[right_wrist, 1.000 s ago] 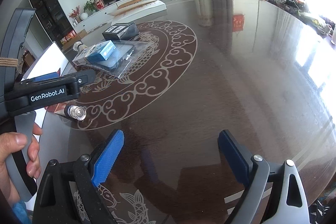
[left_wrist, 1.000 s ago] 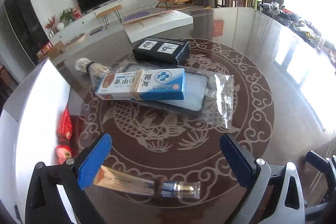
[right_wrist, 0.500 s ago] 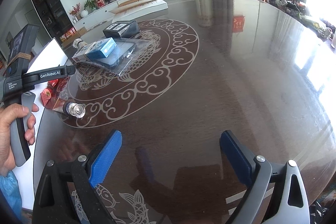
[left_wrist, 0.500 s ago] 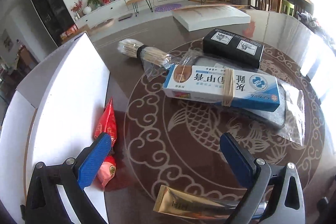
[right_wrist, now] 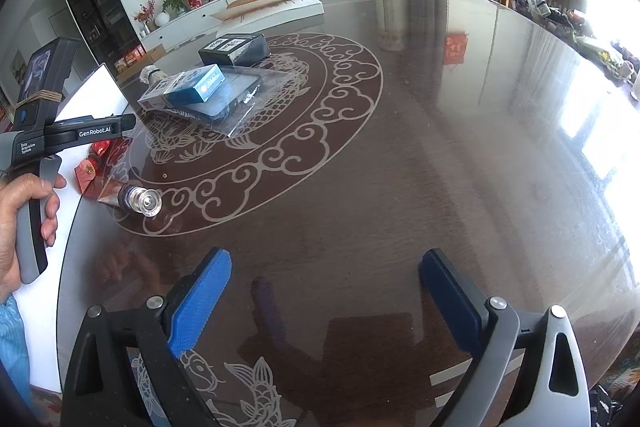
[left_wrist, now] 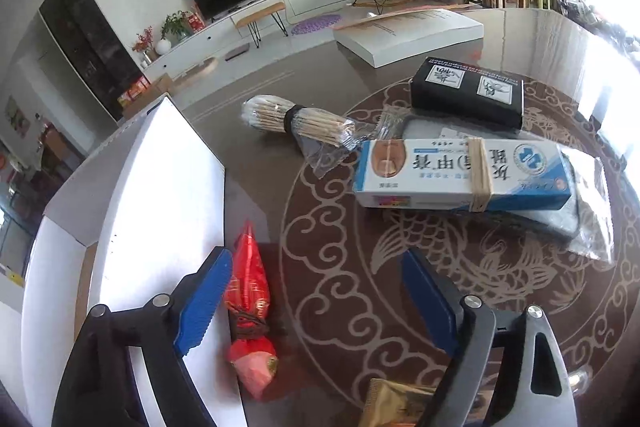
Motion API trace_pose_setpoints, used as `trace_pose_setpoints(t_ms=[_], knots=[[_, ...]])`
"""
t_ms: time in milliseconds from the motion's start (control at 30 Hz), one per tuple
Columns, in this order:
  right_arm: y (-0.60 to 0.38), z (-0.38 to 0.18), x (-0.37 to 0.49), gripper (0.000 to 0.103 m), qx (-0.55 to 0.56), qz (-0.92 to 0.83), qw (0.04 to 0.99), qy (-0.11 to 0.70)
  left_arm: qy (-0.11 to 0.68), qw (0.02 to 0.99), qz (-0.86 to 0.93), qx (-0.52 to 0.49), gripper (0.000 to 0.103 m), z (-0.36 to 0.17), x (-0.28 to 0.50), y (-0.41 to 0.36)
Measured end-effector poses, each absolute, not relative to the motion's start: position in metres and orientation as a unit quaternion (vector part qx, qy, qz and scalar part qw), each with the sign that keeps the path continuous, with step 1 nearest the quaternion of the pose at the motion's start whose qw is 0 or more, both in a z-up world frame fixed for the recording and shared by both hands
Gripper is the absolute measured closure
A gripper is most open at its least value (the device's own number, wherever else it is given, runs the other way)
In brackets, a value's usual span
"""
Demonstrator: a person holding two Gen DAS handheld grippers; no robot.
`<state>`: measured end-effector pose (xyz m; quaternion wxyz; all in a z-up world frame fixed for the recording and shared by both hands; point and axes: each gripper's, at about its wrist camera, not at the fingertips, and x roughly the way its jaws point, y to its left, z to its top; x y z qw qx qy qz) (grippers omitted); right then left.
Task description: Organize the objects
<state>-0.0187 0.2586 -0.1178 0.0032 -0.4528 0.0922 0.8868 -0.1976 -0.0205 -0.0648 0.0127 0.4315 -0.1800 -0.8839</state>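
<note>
My left gripper (left_wrist: pixel 316 301) hangs over the left part of the table, its jaws closing. A red snack packet (left_wrist: pixel 248 307) lies between them, close beside the left pad (left_wrist: pixel 204 299), and neither pad presses on it. The packet rests against a white carton's flap (left_wrist: pixel 160 207). A gold tube (left_wrist: pixel 396 403) pokes in under the right finger; its clear cap (right_wrist: pixel 146 203) shows in the right wrist view. My right gripper (right_wrist: pixel 324 291) stands open above bare table. From there, the left gripper (right_wrist: pixel 80 135) appears in a hand (right_wrist: pixel 24 203).
Further back lie a toothpick bundle (left_wrist: pixel 296 121), a blue-and-white box with a rubber band (left_wrist: pixel 460 173) on a clear-bagged grey item (left_wrist: pixel 580 223), a black box (left_wrist: pixel 468 91) and a flat white carton (left_wrist: pixel 408 35). The round table (right_wrist: pixel 440 167) is glossy brown.
The left gripper has swung left from over the gold tube to the red packet beside the white carton, and its jaws have narrowed. The right gripper has stayed put.
</note>
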Motion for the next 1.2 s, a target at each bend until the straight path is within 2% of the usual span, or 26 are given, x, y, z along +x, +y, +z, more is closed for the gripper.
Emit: trace_pose_setpoints(t_ms=[133,233,367,400,600,700,800,967,1200], knots=[[0.260,-0.117,-0.019,0.005,-0.451,0.887,0.002,0.099,-0.229,0.049,-0.867,0.440,0.014,-0.083,-0.196,-0.051],[0.257,-0.118,-0.021,0.001,-0.453,0.886,0.002,0.096,-0.169,0.011,-0.874,0.455,0.010,-0.081,-0.196,-0.058],[0.252,-0.120,-0.021,0.001,-0.457,0.886,0.002,0.077,-0.050,-0.041,-0.875,0.480,0.010,-0.088,-0.196,-0.051],[0.252,-0.120,-0.020,0.001,-0.457,0.886,0.001,0.078,-0.032,-0.060,-0.874,0.481,0.010,-0.090,-0.193,-0.045],[0.255,-0.118,-0.021,0.001,-0.454,0.887,0.000,0.089,-0.091,-0.188,-0.869,0.448,0.012,-0.095,-0.140,0.065],[0.259,-0.118,-0.020,0.001,-0.453,0.886,0.007,0.094,-0.087,-0.233,-0.857,0.450,0.012,-0.092,-0.121,0.105],[0.273,-0.115,-0.017,0.001,-0.446,0.887,0.026,0.119,-0.045,-0.221,-0.867,0.444,0.012,-0.070,-0.116,0.101],[0.297,-0.111,-0.013,0.001,-0.425,0.887,0.044,0.178,-0.006,-0.142,-0.893,0.428,0.007,-0.029,-0.090,0.034],[0.284,-0.110,-0.016,0.001,-0.434,0.887,0.026,0.157,0.024,-0.061,-0.858,0.510,0.005,-0.078,-0.039,-0.037]])
